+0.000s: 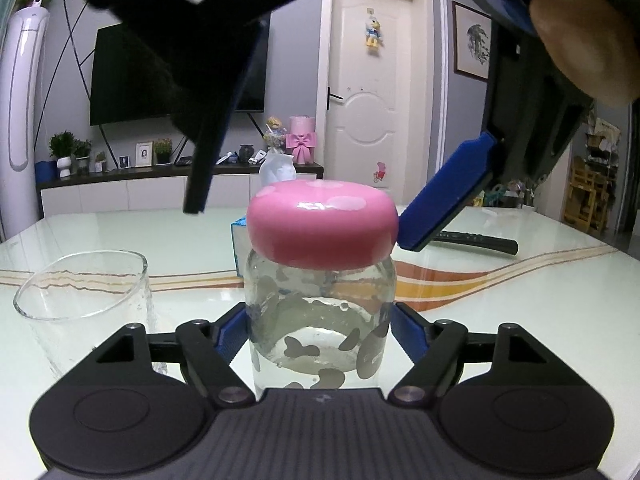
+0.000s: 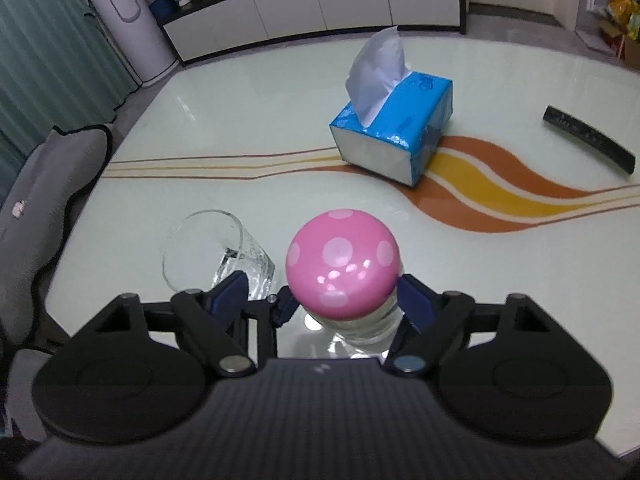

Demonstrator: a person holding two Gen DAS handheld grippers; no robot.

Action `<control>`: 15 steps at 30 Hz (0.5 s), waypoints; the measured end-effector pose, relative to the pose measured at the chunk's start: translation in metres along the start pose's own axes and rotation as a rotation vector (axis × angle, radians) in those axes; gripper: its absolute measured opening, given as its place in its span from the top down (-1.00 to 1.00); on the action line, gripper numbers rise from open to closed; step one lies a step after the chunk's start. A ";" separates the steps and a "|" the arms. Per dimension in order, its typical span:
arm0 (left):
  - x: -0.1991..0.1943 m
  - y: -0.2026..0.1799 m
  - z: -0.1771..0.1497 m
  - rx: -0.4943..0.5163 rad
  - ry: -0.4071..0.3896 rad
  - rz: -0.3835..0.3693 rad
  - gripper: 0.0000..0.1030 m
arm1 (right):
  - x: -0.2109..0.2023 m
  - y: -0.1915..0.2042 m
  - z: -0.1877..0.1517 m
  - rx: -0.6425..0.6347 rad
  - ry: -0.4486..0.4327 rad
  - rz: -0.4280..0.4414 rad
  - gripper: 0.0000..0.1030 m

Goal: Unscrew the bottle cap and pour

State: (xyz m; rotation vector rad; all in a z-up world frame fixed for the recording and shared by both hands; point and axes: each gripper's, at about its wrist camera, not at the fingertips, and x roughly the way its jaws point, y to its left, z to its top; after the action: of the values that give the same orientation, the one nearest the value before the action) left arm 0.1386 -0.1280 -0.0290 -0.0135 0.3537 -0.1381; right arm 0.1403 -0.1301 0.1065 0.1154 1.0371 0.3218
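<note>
The table (image 2: 280, 120) spreads pale and glossy, and on it stands the bottle (image 1: 320, 320), upright, the left gripper (image 1: 320, 328) flanking its glass body, blue pads right beside the sides; real contact I cannot tell. Left of the bottle stands the glass (image 1: 84, 300). The right gripper (image 2: 320, 300) hangs over the pink cap (image 2: 342, 256), jaws parted either side, one pad just at its rim.

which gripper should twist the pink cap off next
Right. The right gripper comes down over the pink cap with its jaws on either side, while the left gripper sits low around the bottle, steadying it.
</note>
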 end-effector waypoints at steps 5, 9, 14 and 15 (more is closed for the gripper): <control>0.001 0.003 0.000 -0.037 0.000 -0.008 -0.59 | 0.000 0.005 0.004 -0.019 0.009 -0.019 -0.67; 0.003 0.005 0.002 -0.058 0.000 -0.013 -0.60 | 0.003 0.010 0.006 -0.037 0.016 -0.043 -0.68; 0.004 0.005 0.002 -0.050 0.003 0.001 -0.57 | 0.006 0.014 0.009 -0.041 0.021 -0.066 -0.71; 0.005 0.005 0.002 -0.045 0.005 0.005 -0.57 | 0.007 0.014 0.009 -0.042 0.023 -0.069 -0.71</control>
State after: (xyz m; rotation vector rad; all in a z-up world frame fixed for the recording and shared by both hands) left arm 0.1445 -0.1242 -0.0289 -0.0564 0.3616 -0.1249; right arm 0.1480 -0.1138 0.1090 0.0374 1.0541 0.2824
